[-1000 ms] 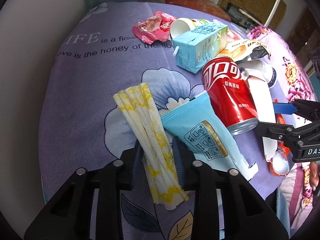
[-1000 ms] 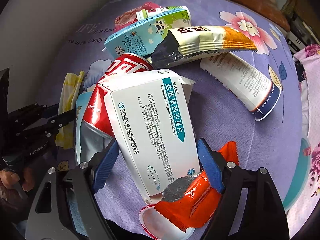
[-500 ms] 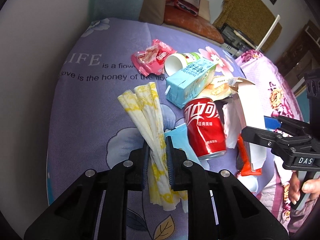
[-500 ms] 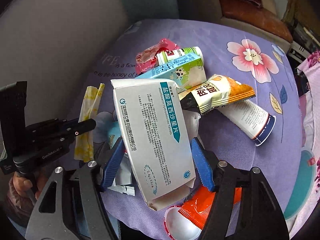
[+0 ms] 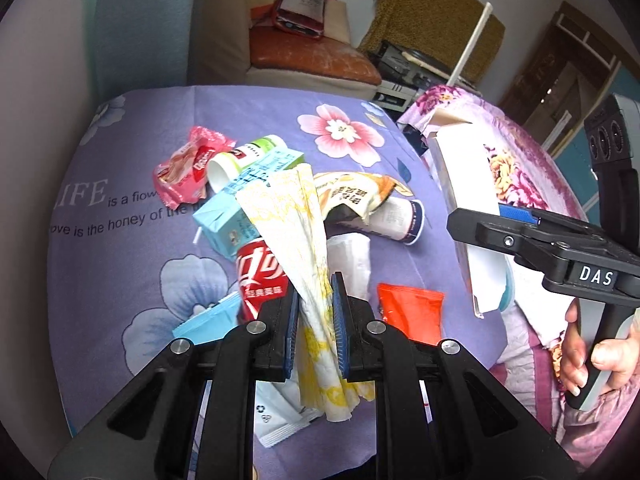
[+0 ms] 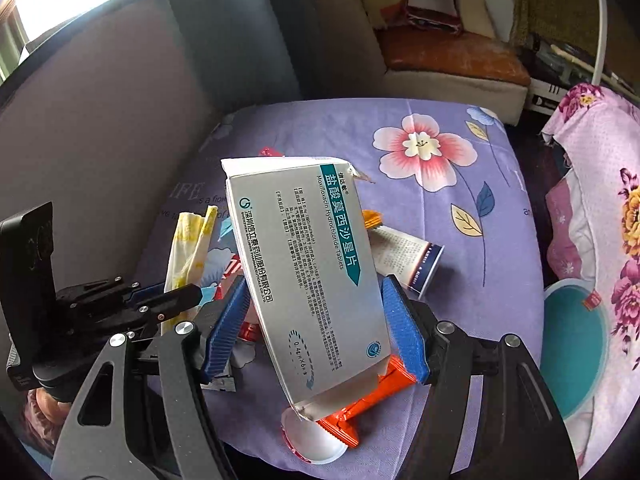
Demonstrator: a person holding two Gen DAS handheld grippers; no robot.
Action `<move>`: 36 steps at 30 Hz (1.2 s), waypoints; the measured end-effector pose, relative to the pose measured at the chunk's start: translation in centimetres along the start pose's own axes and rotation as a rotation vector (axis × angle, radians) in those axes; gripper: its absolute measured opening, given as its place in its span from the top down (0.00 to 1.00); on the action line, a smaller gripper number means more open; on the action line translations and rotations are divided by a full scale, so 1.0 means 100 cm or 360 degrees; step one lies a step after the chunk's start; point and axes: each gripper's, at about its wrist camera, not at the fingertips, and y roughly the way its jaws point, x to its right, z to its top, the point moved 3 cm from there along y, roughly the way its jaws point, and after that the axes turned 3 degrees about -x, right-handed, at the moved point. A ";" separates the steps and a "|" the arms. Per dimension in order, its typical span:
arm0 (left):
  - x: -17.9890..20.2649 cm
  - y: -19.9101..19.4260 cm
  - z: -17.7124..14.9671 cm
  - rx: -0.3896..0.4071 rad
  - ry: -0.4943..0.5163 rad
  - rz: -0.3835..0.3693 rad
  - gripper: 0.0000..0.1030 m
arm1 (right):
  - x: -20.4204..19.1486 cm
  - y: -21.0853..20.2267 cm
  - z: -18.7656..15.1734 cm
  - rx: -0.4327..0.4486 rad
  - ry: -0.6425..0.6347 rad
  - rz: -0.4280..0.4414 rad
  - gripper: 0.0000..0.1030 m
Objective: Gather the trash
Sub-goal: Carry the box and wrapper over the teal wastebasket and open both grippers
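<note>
The left gripper (image 5: 314,320) was squeezed tight on a yellow and white napkin (image 5: 296,216), holding it up above the purple cloth (image 5: 120,152). The right gripper (image 6: 316,320) was clamped on a white medicine box (image 6: 304,264), also off the cloth. No bin showed, so neither piece was put away. Much trash was left on the cloth: a red can (image 5: 260,276), a blue carton (image 5: 236,212), a pink wrapper (image 5: 188,168), an orange wrapper (image 5: 408,312) and more.

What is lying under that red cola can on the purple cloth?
A light blue packet pokes out from beneath the red cola can. The yellow-and-white wrapper, held in the left tongs, covers the can's right side, so anything below there is hidden.
</note>
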 end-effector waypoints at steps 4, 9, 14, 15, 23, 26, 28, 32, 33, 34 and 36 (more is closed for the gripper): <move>0.041 0.012 0.007 -0.0025 0.0128 -0.0034 0.84 | 0.048 -0.010 -0.018 0.0025 0.0167 -0.0045 0.37; 0.094 0.039 0.014 -0.0087 0.0273 -0.0076 0.84 | 0.112 -0.026 -0.044 0.0062 0.0362 -0.0122 0.37; 0.153 0.078 0.013 -0.0188 0.0425 -0.0120 0.84 | 0.175 -0.045 -0.074 0.0125 0.0563 -0.0195 0.37; 0.164 0.086 0.013 -0.0210 0.0454 -0.0125 0.84 | 0.188 -0.049 -0.080 0.0138 0.0604 -0.0209 0.37; 0.241 0.145 0.010 -0.0345 0.0642 -0.0122 0.84 | 0.275 -0.061 -0.126 0.0183 0.0884 -0.0268 0.37; 0.262 0.164 0.010 -0.0385 0.0676 -0.0129 0.84 | 0.294 -0.057 -0.140 0.0164 0.0933 -0.0295 0.37; 0.276 0.174 0.010 -0.0405 0.0703 -0.0130 0.84 | 0.305 -0.054 -0.147 0.0150 0.0963 -0.0296 0.37; 0.297 0.193 0.008 -0.0441 0.0753 -0.0128 0.84 | 0.326 -0.048 -0.156 0.0126 0.1013 -0.0301 0.37; 0.301 0.197 0.009 -0.0447 0.0760 -0.0129 0.84 | 0.330 -0.047 -0.157 0.0123 0.1023 -0.0301 0.37; 0.305 0.201 0.009 -0.0452 0.0767 -0.0128 0.84 | 0.334 -0.046 -0.159 0.0121 0.1033 -0.0300 0.37; 0.311 0.207 0.010 -0.0461 0.0777 -0.0128 0.84 | 0.340 -0.046 -0.161 0.0118 0.1051 -0.0304 0.37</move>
